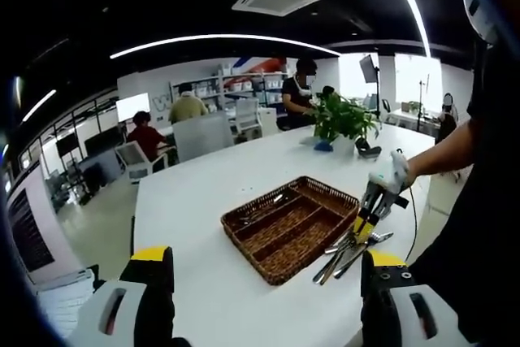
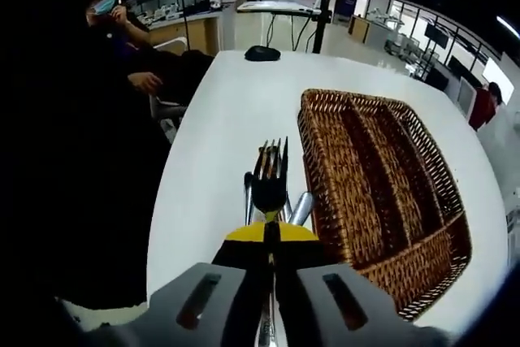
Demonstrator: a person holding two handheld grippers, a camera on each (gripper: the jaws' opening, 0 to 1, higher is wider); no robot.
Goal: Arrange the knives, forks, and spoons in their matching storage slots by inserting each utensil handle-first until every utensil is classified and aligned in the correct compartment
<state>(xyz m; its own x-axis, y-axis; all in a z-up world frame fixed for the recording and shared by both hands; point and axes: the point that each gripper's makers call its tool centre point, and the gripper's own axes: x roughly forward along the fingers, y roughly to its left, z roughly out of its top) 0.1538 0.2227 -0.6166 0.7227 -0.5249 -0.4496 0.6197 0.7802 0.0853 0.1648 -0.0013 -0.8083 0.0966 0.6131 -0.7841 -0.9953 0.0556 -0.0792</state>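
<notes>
A brown wicker tray [image 1: 248, 251] with long compartments lies on the white table [image 1: 195, 201]. Just right of it sits a loose pile of metal cutlery [image 1: 345, 253]. A gloved hand [image 1: 392, 172] holds my right gripper [image 1: 370, 217] down over that pile. In the right gripper view the yellow-tipped jaws of my right gripper [image 2: 268, 232] are shut on a fork [image 2: 270, 176], its tines pointing away from me. Other cutlery [image 2: 302, 205] lies under it, beside the tray [image 2: 307, 152]. My left gripper [image 1: 264, 282] stands open, well back from the tray.
A potted plant [image 1: 341, 115] stands at the far end of the table, with people and chairs behind it. A small black object [image 2: 262, 53] lies beyond the tray. A seated person [image 2: 122, 46] is close to the table edge.
</notes>
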